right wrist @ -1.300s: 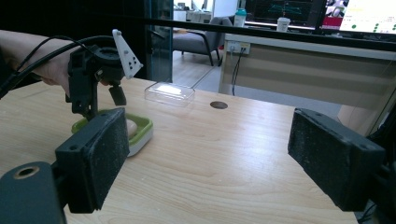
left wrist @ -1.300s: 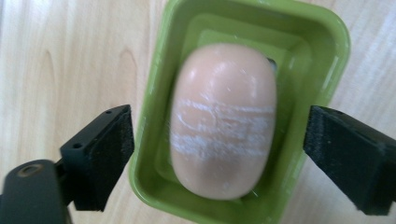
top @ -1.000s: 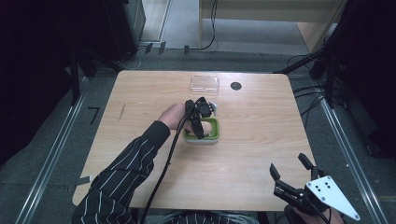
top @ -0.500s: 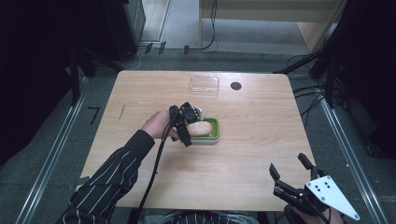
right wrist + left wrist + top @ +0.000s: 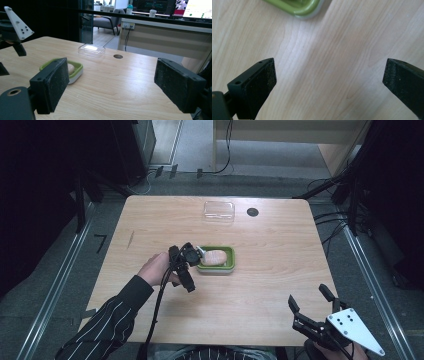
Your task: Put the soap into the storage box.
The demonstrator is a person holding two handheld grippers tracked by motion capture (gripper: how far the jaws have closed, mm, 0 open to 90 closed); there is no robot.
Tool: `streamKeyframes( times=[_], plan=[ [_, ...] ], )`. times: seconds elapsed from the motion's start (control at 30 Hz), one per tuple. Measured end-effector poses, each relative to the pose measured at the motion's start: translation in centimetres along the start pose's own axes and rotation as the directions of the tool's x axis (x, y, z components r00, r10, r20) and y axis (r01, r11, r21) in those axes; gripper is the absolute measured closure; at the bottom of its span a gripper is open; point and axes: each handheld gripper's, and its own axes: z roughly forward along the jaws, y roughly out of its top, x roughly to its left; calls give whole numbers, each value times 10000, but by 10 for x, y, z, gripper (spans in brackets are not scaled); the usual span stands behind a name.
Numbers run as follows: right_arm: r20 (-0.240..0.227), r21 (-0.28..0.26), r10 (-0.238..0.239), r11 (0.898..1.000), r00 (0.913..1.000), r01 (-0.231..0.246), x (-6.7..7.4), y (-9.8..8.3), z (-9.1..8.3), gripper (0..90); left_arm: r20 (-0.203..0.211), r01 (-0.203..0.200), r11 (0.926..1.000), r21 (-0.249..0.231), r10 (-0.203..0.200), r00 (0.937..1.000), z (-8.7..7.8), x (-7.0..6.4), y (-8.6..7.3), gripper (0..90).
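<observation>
A green container (image 5: 229,263) stands mid-table with a pale beige lump (image 5: 215,256) lying in it. My left gripper (image 5: 189,268) is just left of the container, held in a hand (image 5: 156,268), with its jaws wide open and nothing between them. In the left gripper view the open left gripper (image 5: 329,72) looks down on bare wood, and the container's corner (image 5: 298,7) sits at the top edge. My right gripper (image 5: 308,298) hovers open at the table's near right edge. The right gripper (image 5: 110,87) faces the container (image 5: 76,68) from well short of it.
A clear plastic lid (image 5: 219,211) lies at the table's far side, beside a small dark round hole (image 5: 252,212). Both the lid (image 5: 91,50) and the hole (image 5: 118,56) are in the right gripper view. Dark equipment and cables surround the table (image 5: 280,250).
My left gripper has drawn back from over the green container, moving left and toward the person. The beige lump now lies uncovered in the container. The right gripper has stayed still.
</observation>
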Motion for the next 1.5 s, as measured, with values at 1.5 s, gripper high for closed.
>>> streamKeyframes(
  times=[1.5],
  plan=[
    [-39, -21, -5, 10000, 10000, 5, 1, 0, 0, 132, 533, 1130, 9933, 239, -1141, 9920, 23, -57, -99, 0]
  ],
)
